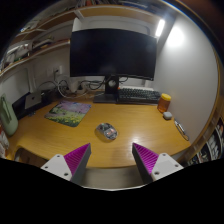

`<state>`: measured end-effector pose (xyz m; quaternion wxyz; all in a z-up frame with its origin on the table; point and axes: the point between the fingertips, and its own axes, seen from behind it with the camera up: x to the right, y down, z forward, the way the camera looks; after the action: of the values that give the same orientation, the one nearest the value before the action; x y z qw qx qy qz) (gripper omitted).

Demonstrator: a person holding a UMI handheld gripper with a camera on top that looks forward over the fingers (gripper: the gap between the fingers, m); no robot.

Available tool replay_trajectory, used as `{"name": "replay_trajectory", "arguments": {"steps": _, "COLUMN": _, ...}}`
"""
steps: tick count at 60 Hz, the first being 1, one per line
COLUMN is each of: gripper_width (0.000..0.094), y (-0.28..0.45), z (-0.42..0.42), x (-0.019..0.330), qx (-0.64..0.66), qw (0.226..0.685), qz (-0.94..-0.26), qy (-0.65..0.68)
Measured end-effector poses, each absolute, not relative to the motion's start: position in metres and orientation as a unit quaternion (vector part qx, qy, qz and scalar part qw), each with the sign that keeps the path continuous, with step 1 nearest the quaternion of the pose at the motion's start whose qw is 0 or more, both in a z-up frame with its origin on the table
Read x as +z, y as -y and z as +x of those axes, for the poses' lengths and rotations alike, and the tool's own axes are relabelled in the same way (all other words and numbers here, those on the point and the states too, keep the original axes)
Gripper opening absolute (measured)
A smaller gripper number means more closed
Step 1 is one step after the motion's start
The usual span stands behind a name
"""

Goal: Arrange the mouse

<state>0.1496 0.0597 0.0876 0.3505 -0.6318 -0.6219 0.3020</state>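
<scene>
Out on the wooden tabletop (60,135), the mouse (107,130) is sitting by itself, just ahead of my hand-held gripper (111,158) and roughly in line with the gap between the two fingers. The fingers are spread apart with nothing between them, purple pads (76,157) facing inward, and they're not touching the mouse yet. Off to one side there's a colourful mouse pad (68,112), well apart from the mouse, and my guess is that's where the mouse is meant to end up. Behind it all is a big dark monitor (112,52) with a keyboard (138,96) under it, plus an orange cup (165,102) near the far side. So I'd say the task has barely started: the grab itself hasn't happened. What worries me from here: the mouse looks rounded and shiny, so if I close on the curved shell too high it could squirt out forward or spin. Coming in too low could scrape the fingertips on the wood and shove the mouse instead of straddling it. I can't tell whether it has a cable, and if it does, that could drag on the way over to the pad.
</scene>
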Motion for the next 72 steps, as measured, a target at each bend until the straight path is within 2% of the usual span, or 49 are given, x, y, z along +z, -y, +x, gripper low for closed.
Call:
{"name": "replay_trajectory", "arguments": {"steps": 16, "gripper_width": 0.0863, "y": -0.059, "z": 0.085, "x": 0.049, "qx": 0.306, "qw": 0.355, "qz": -0.606, "qy": 0.643}}
{"name": "replay_trajectory", "arguments": {"steps": 36, "gripper_width": 0.0863, "y": -0.069, "z": 0.017, "x": -0.002, "qx": 0.299, "qw": 0.331, "qz": -0.608, "qy": 0.657}}
{"name": "replay_trajectory", "arguments": {"steps": 51, "gripper_width": 0.0848, "y": -0.079, "z": -0.021, "x": -0.011, "qx": 0.298, "qw": 0.329, "qz": -0.608, "qy": 0.658}}
{"name": "replay_trajectory", "arguments": {"steps": 55, "gripper_width": 0.0787, "y": -0.082, "z": -0.029, "x": -0.012, "qx": 0.3, "qw": 0.324, "qz": -0.613, "qy": 0.656}}
{"name": "replay_trajectory", "arguments": {"steps": 61, "gripper_width": 0.0475, "y": -0.082, "z": -0.035, "x": -0.015, "qx": 0.299, "qw": 0.311, "qz": -0.623, "qy": 0.652}}
{"name": "replay_trajectory", "arguments": {"steps": 65, "gripper_width": 0.046, "y": -0.084, "z": -0.035, "x": -0.015, "qx": 0.291, "qw": 0.309, "qz": -0.626, "qy": 0.654}}
{"name": "replay_trajectory", "arguments": {"steps": 72, "gripper_width": 0.0379, "y": -0.083, "z": -0.033, "x": -0.014, "qx": 0.282, "qw": 0.313, "qz": -0.626, "qy": 0.656}}
